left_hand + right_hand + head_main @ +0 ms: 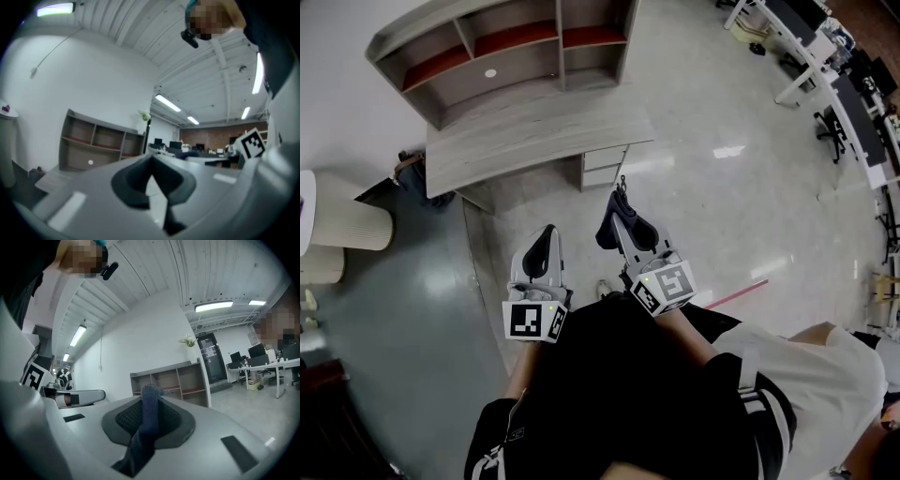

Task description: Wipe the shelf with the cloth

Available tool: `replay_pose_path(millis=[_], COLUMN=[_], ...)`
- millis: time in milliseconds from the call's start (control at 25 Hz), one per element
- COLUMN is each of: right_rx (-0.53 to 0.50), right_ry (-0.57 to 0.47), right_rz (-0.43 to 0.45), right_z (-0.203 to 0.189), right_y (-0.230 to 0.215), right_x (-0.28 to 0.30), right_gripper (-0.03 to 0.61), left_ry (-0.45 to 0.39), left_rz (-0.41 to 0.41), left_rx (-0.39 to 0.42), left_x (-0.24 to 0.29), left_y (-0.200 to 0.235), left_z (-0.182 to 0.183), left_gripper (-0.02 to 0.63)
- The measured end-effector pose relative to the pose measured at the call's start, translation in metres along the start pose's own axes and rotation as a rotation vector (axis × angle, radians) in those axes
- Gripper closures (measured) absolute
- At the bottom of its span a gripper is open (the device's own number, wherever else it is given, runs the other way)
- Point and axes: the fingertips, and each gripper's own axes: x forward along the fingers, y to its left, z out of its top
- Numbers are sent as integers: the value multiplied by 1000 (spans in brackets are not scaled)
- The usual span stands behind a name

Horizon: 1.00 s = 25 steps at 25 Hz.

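Observation:
The grey shelf (511,52) with red-lined compartments stands on a grey desk (534,131) against the wall, well ahead of both grippers. It also shows far off as the shelf (101,145) in the left gripper view and the shelf (171,383) in the right gripper view. My right gripper (623,223) is shut on a dark blue cloth (619,199). In the right gripper view the cloth (149,416) runs up between the jaws of the right gripper (151,397) and sticks out past their tips. My left gripper (546,246) is held beside it, close to my body. Its jaws meet at the tips of the left gripper (151,161) with nothing between them.
A drawer unit (605,161) sits under the desk's right end. A white round stand (347,225) is at the left by a dark floor area. Office desks and chairs (834,84) line the far right. A red strip (736,295) lies on the glossy floor. Another person (862,450) stands at lower right.

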Motion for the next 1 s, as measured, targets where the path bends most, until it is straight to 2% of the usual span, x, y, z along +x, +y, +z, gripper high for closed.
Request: replay_pose_path(millis=[160, 480, 760, 1000], right_rx=[-1, 25, 26, 11], right_ry=[-4, 20, 35, 43], right_rz=[36, 46, 2, -79], right_z=[4, -5, -11, -7], right_y=[-20, -67, -90, -102], right_x=[4, 18, 69, 130], right_gripper=[531, 531, 531, 531], left_ry=[-11, 47, 53, 57], left_rz=[22, 35, -4, -95], left_rx=[-7, 12, 2, 1], left_x=[23, 53, 107, 166], left_y=[-8, -21, 15, 63], left_z=[-5, -18, -21, -16], left_gripper=[609, 609, 609, 609])
